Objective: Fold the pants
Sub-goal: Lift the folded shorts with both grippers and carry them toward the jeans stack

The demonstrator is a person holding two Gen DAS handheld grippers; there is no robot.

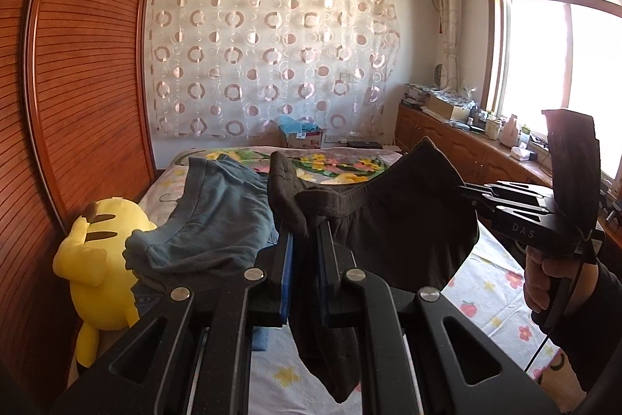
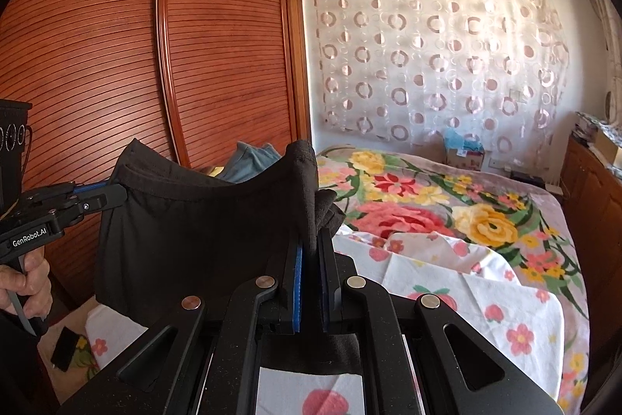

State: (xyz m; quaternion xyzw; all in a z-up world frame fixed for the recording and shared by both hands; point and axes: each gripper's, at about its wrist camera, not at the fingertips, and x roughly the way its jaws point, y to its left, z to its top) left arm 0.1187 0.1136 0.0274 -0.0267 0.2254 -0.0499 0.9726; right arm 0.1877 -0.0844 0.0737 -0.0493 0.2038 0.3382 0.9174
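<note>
— Clamped in your left gripper (image 1: 307, 220) is one waistband corner of the black pants (image 1: 408, 220); your right gripper (image 2: 311, 240) pinches the other.

— Where do they hang?

— Stretched left to right between both, above the bed (image 2: 447, 205), equally near each.

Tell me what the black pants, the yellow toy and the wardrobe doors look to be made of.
Black pants: soft matte knit, probably cotton jersey; they drape limply and the waistband is gathered.
Yellow toy: plush fabric, stuffed; rounded, fuzzy, no shine.
Wardrobe doors: reddish-brown wood or wood veneer, semi-gloss, with fine horizontal slats; solid or laminate cannot be told.
</note>
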